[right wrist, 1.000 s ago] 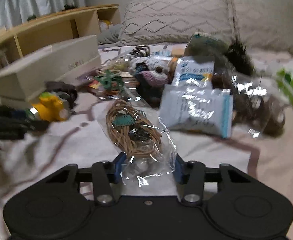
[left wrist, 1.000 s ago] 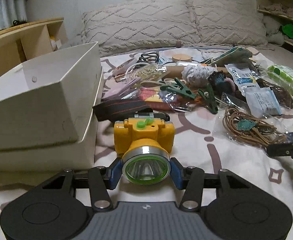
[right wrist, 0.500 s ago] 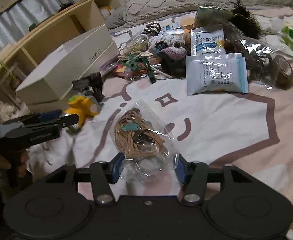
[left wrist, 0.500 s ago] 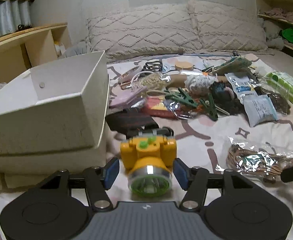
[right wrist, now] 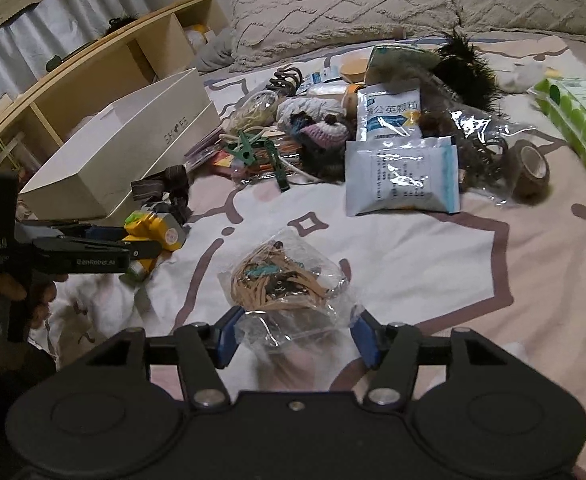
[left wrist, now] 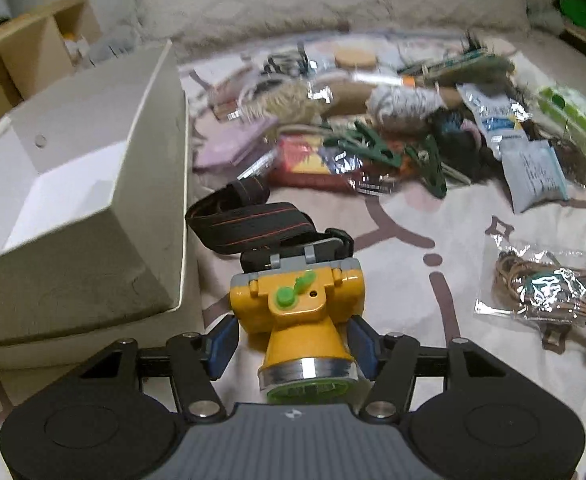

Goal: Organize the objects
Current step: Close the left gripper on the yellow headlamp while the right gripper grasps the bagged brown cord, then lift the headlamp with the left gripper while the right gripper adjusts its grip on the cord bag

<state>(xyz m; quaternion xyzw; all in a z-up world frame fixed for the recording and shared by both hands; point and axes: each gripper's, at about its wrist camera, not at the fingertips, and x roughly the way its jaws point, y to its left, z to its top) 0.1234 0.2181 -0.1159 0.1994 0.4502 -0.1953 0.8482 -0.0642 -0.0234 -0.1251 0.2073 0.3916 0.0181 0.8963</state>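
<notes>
Two beige tufted pillows lean at the head of the bed. A light wooden cubby shelf stands alongside. Pale pleated curtains hang behind it.

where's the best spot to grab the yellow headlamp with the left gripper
Probably across the boxy yellow body of the headlamp, one finger on each flat side, coming from the lens end as the left gripper already straddles it. The flat sides should seat better than the tapered lens cone, and this approach avoids the black strap trailing behind toward the white box.
</notes>
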